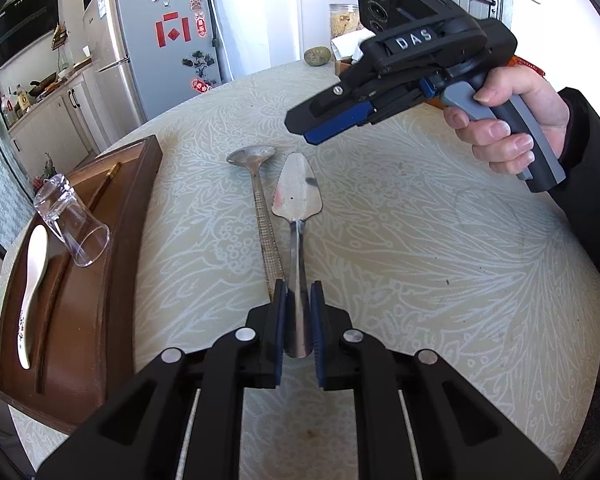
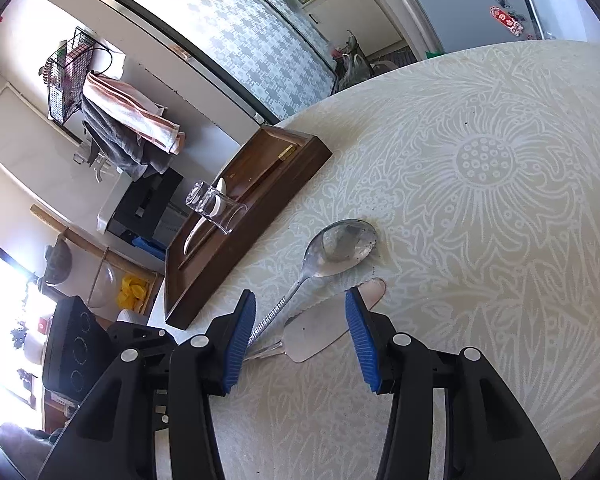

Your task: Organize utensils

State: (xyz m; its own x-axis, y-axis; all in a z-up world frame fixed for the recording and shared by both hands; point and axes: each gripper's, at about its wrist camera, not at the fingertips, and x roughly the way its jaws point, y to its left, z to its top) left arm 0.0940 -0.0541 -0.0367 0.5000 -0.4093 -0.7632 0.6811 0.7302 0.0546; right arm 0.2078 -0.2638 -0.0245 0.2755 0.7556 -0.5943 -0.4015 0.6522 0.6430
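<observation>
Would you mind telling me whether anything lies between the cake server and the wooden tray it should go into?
Yes: the metal spoon lies alongside the cake server, on the side toward the wooden tray. In the tray, a tipped glass takes up some room.

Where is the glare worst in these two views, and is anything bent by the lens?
Right wrist view: a window blows out white at lower left, behind the induction cooker. Left wrist view: milder washout at upper right; the cake server stays sharp. Both views: fisheye curves the table edge and darkens the corners.
</observation>
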